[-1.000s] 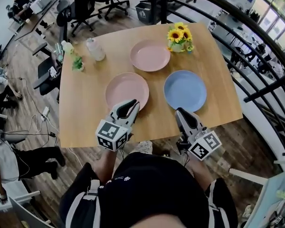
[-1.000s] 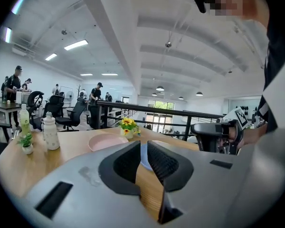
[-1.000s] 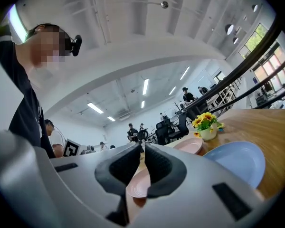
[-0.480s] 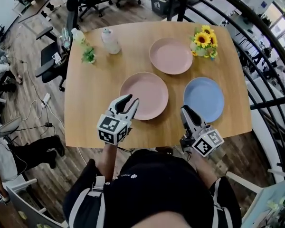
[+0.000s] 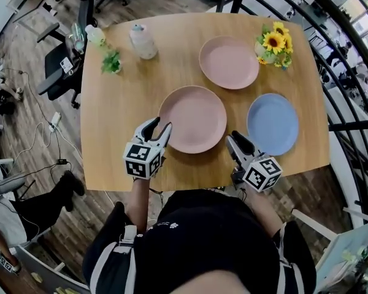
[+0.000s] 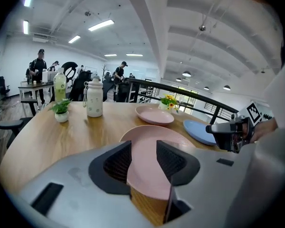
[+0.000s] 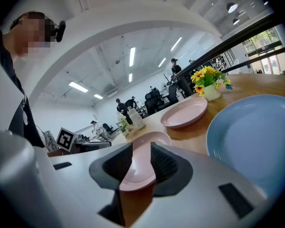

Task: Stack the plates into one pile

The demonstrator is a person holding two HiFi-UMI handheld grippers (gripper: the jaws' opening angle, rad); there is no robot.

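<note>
**While left gripper (image 5: 161, 125) and right gripper (image 5: 234, 138) hang released, the near pink plate (image 5: 193, 118) lies between them**

Left jaws have just been opening and are empty, tips just beside the plate's left rim on the counter (image 5: 116, 112). Right tips sit between it and the blue plate (image 5: 273, 123).

an open-plan office: black swivel chairs (image 5: 60, 72) stand on a wood-plank floor (image 5: 26, 97) with cables (image 5: 30, 146) trailing across it. people (image 6: 38, 70) work at desks (image 6: 31, 85) in the background, strip lights (image 6: 100, 25) run along a high white ceiling (image 6: 190, 27), and a black metal railing (image 5: 356, 125) borders the area beside a wooden table (image 5: 116, 115).
</note>
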